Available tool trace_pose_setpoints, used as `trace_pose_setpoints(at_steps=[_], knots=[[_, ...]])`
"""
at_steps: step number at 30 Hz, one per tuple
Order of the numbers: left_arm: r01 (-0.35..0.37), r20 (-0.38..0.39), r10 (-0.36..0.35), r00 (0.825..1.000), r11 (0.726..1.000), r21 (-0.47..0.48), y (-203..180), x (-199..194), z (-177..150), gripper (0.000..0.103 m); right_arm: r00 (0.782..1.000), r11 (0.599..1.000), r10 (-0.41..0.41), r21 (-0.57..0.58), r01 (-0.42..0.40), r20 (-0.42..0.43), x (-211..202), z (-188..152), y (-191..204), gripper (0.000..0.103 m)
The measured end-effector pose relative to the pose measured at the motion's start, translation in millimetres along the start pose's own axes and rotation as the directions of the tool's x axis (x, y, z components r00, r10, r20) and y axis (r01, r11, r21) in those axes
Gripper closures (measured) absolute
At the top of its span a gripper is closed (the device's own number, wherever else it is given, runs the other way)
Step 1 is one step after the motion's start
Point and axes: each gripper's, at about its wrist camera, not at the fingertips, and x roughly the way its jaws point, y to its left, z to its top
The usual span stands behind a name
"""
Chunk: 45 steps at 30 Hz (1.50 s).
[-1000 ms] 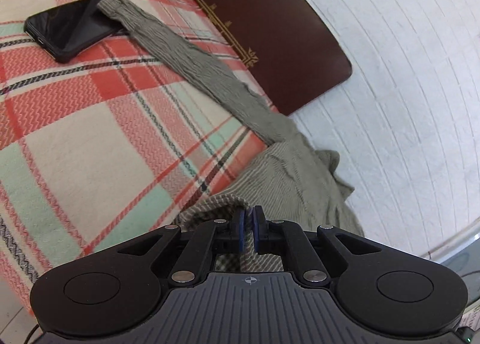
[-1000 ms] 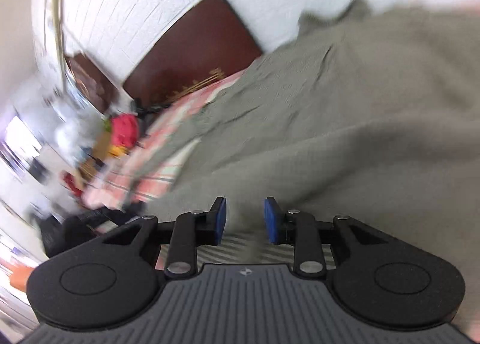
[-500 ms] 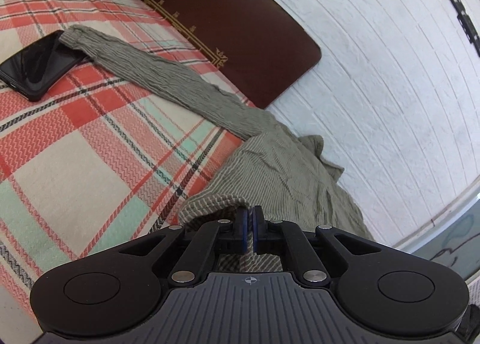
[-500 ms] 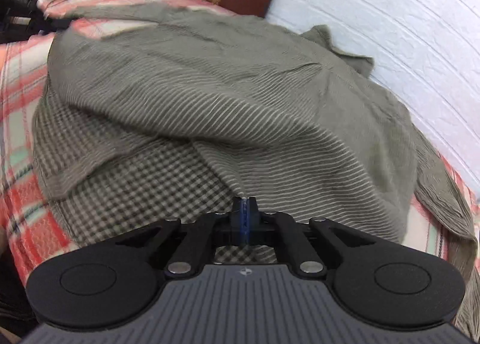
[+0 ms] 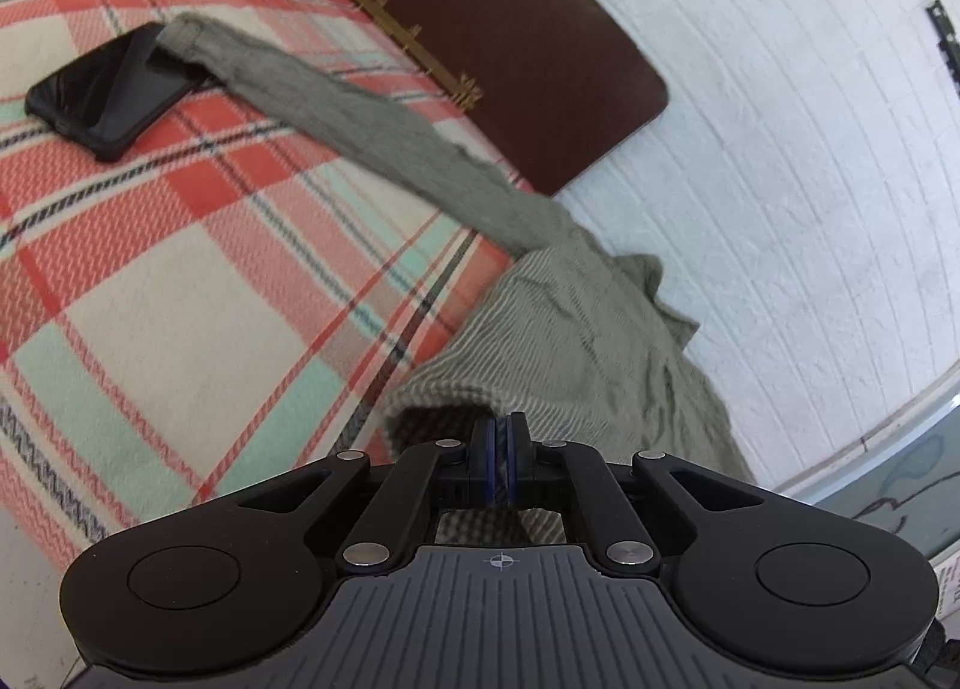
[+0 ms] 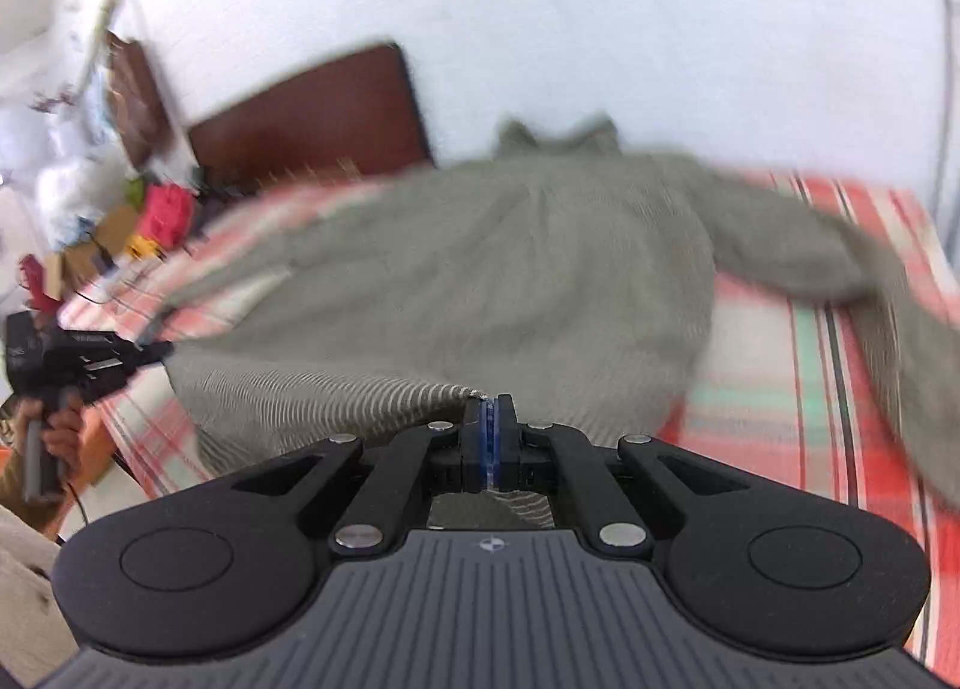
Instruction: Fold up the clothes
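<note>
The left gripper (image 5: 501, 437) was clamped on the hem of the grey-green striped woven shirt (image 5: 576, 329); the right gripper (image 6: 489, 419) pinched that hem too; the shirt lay on the red-and-mint plaid blanket (image 5: 150, 281), one sleeve touching a black phone (image 5: 108, 89)

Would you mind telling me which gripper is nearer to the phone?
Left. The left gripper, shut on the shirt hem, has the phone ahead on the blanket. The right gripper grips the hem's other end; no phone shows in its view.
</note>
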Motion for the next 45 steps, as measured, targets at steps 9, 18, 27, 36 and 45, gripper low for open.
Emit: trace_pose_setpoints(at_steps=[9,18,27,36,45], knots=[[-0.058,-0.116,0.067,0.991,0.995,0.076,5.1,3.1,-9.3,0.072,0.986,0.99,-0.113,-0.098,0.101,-0.121,30.7,-21.8,11.8,0.088],[0.136,-0.273,-0.005,0.962,0.874,0.466,-68.3,-12.8,-40.5,0.054,0.998,0.958,0.028,-0.282,-0.042,-0.054,18.7,-19.2,67.2,0.055],[0.273,-0.356,0.07,0.932,0.513,0.814,-130.2,16.9,-94.3,0.043,0.98,0.85,0.092,-0.498,-0.169,-0.176,67.8,-26.9,117.3,0.057],[0.295,-0.364,0.011,0.931,0.565,0.77,-137.0,28.8,-78.7,0.043,0.965,0.951,0.252,-0.165,-0.26,-0.071,86.4,39.0,77.0,0.102],[0.266,-0.321,0.031,0.946,0.487,0.832,-153.9,37.4,-91.1,0.044,0.971,0.984,0.176,0.047,-0.171,-0.164,165.1,48.3,47.5,0.1]])
